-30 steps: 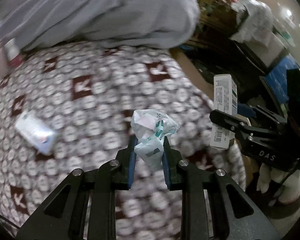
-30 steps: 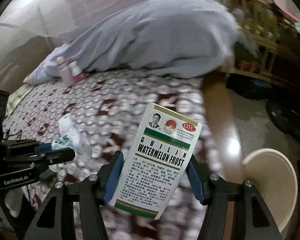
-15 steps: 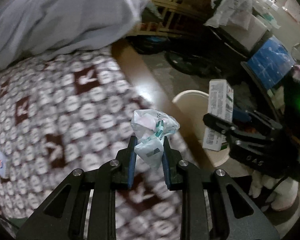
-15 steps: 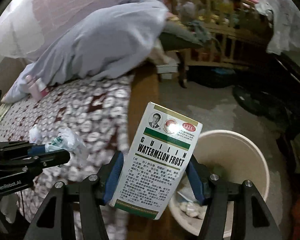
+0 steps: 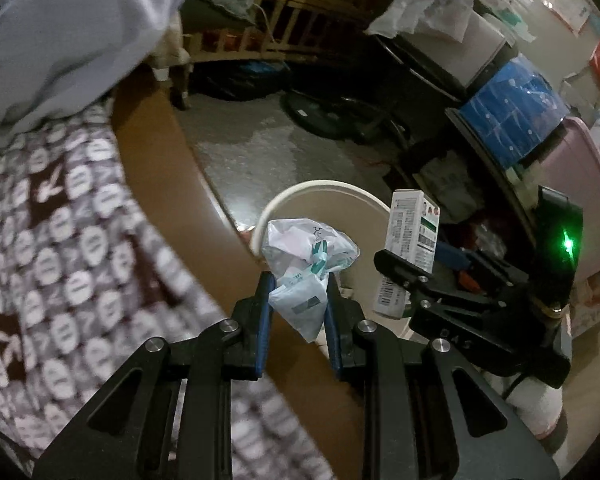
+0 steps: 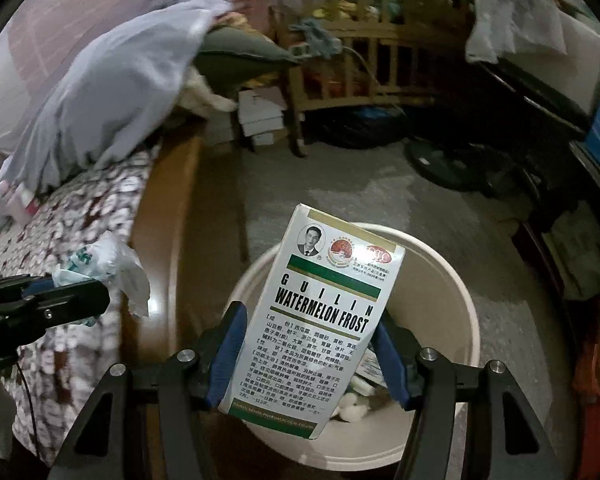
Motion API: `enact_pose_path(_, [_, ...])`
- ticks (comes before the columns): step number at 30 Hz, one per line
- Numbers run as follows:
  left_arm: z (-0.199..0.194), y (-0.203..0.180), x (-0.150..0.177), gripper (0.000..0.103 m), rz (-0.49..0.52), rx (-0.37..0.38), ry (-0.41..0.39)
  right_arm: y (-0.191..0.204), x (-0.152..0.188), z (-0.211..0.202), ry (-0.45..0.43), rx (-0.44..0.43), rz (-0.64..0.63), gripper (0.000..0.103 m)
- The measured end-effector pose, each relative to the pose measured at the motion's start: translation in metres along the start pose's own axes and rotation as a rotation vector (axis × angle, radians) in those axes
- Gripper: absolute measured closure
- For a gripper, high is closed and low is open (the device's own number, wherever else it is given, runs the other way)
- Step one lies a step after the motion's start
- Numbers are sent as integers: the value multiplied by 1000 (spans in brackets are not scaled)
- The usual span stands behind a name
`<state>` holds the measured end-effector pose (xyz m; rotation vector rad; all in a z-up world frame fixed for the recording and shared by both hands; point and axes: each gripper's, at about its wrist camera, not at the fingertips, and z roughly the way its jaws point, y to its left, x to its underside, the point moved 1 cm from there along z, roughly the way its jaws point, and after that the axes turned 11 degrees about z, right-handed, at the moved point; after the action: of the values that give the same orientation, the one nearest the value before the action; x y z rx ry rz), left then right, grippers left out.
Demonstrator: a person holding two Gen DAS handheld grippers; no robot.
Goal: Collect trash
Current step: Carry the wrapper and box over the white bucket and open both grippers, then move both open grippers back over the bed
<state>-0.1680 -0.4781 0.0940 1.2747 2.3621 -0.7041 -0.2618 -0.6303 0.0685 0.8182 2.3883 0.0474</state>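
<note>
Left gripper: my left gripper has its blue-padded jaws clamped on a crumpled white plastic wrapper with green print; the wrapper's bunched top bulges above the pads.
Right gripper: my right gripper has its jaws clamped on the long edges of a white and green cardboard medicine box printed "Watermelon Frost", which I hold tilted, top leaning toward 1 o'clock.
Bin: a round cream plastic bin stands on the grey floor. In my right view it lies directly behind and under the box, spreading from centre toward 5 o'clock, with some white scraps in its bottom.
Left view of the bin: I see its rim just past the wrapper at 12 o'clock, with the box and the right gripper at 3 o'clock.
Bed: a brown bedspread with white oval pattern fills 9 o'clock in my left view, edged by a brown wooden bed frame.
Bedding: a pale lilac quilt is heaped at 10 o'clock in my right view.
Wrapper from the right: it shows at 9 o'clock, over the edge of the bed, beside the bin and not above it.
Background: a wooden slatted crib stands at 12 o'clock, well apart from the bin.
</note>
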Motion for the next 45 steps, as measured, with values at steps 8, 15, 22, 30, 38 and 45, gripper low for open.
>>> enact_pose_path(8, [22, -12, -8, 76, 6, 50, 8, -30, 2, 11, 11, 55, 48, 43])
enact_pose_path(15, [20, -12, -7, 58, -2, 71, -5, -40, 0, 10, -17, 76, 83, 30])
enact_pose_path(22, [0, -6, 2, 58, 4, 26, -23, -29, 1, 10, -11, 46, 64, 30])
enact_pose_path(30, [-28, 13, 27, 58, -32, -58, -26, 0, 0, 1, -25, -22, 17, 30])
enact_pose_path(38, [-72, 50, 100, 58, -109, -147, 25, 58, 2, -9, -29, -142, -48, 30])
enact_pose_path(45, [-144, 105, 177, 58, -226, -303, 24, 148, 15, -5, 39, -305, -199, 30])
